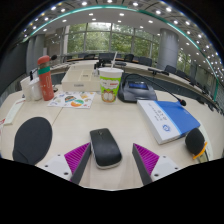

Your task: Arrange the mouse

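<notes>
The black mouse (106, 147) is seen lying on the worktop (110, 118) between the spread fingers of the gripper (110, 157), which is released, with gaps at both sides. The mouse is judged light, stiff and smooth, so its flanks should be taken. Free room is found ahead of it, bounded by a blue book (168, 119) and a dark round mat (33, 139).

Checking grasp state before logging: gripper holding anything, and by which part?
Nothing held. The mouse rests on the table between the open fingers, with gaps to the pads on both sides.
</notes>
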The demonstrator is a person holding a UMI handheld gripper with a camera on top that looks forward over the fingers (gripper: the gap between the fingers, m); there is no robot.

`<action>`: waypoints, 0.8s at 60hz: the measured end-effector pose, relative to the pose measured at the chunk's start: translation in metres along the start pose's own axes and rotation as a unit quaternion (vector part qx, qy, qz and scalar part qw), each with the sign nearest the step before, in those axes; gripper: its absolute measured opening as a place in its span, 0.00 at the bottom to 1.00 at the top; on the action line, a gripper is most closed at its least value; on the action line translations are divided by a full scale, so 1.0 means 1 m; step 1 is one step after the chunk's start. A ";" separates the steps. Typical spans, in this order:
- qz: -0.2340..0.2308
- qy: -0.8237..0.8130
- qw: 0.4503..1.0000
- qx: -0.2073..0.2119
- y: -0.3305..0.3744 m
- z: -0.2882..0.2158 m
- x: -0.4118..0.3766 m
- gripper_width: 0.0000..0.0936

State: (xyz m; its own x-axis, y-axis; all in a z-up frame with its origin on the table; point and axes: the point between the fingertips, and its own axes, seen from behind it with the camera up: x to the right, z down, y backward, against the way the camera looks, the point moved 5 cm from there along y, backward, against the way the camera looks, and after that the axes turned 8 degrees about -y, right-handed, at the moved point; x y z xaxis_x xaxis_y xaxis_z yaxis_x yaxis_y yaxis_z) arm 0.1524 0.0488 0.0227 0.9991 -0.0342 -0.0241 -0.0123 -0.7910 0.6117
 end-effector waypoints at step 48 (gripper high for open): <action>-0.060 -0.012 0.996 0.061 0.067 -0.076 -0.107 0.35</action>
State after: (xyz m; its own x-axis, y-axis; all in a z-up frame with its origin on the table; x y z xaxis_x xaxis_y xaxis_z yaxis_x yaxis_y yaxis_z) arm 0.0478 0.0458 0.1268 0.9925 0.0523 -0.1103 0.1011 -0.8589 0.5021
